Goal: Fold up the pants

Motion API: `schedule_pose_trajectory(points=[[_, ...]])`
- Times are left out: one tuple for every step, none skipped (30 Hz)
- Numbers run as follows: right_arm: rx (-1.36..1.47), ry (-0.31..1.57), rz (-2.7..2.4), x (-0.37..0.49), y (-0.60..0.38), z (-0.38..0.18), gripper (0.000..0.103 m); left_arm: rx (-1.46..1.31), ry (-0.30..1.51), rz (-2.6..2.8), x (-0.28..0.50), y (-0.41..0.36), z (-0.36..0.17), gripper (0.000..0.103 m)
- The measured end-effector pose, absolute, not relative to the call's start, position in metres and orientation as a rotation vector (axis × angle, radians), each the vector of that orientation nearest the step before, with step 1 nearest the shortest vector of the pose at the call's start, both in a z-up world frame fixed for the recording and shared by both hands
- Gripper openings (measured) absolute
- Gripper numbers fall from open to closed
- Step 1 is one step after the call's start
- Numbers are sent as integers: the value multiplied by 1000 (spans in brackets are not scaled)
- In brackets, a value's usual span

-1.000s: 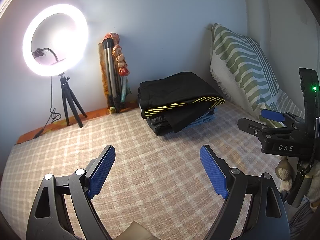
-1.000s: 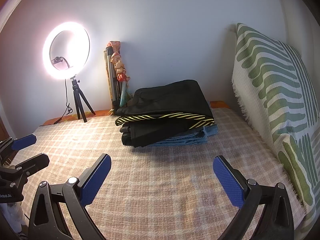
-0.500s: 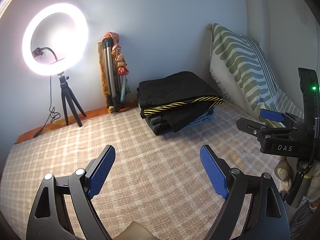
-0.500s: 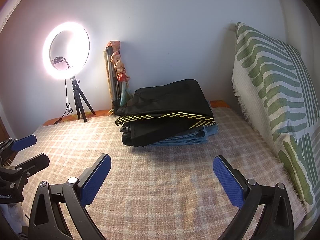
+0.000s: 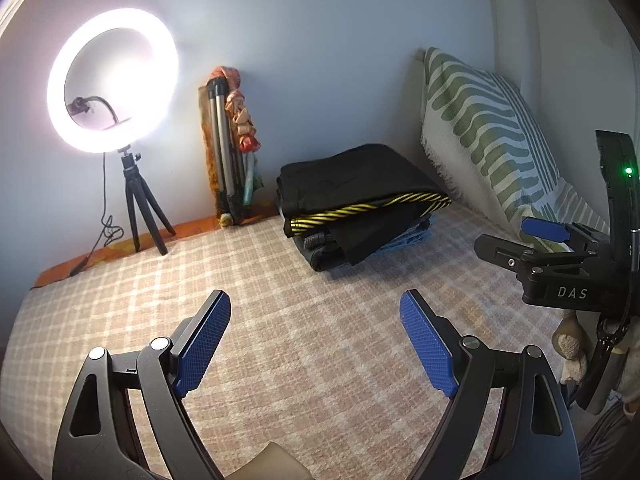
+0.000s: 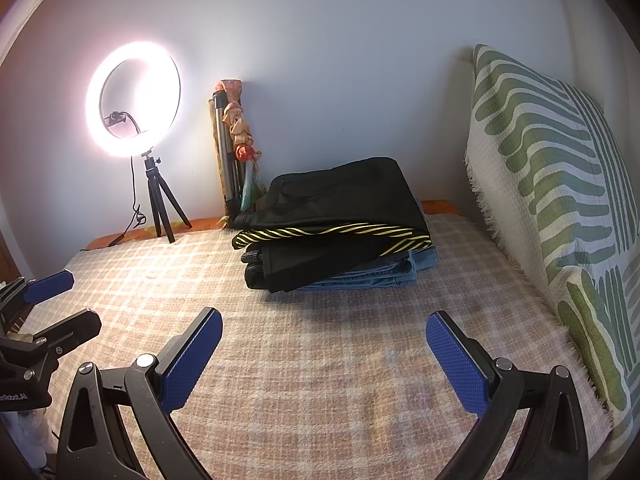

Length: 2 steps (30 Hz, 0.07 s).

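Right wrist view shows the pants [image 6: 340, 204], soft and limp (likely slippery), stacked at the bed's [image 6: 320, 360] far end. Both the right gripper [image 6: 324, 344] and left gripper [image 5: 316, 328] gape empty; the waistband edge seems the best hold.

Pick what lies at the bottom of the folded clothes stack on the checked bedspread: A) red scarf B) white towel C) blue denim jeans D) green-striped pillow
C: blue denim jeans show under the black folded garments and the yellow-and-black striped band.
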State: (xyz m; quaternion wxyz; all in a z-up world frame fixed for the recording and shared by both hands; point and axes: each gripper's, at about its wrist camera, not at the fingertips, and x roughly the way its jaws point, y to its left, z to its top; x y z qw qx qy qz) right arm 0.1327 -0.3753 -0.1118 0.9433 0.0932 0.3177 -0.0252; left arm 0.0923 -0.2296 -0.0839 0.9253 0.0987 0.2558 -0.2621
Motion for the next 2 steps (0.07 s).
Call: schedule_pose_trajectory(points=[[190, 647, -51, 133, -375, -112, 103, 204, 521, -538, 91, -230, -84, 87], [190, 648, -50, 132, -374, -112, 103, 205, 523, -541, 92, -230, -83, 87]])
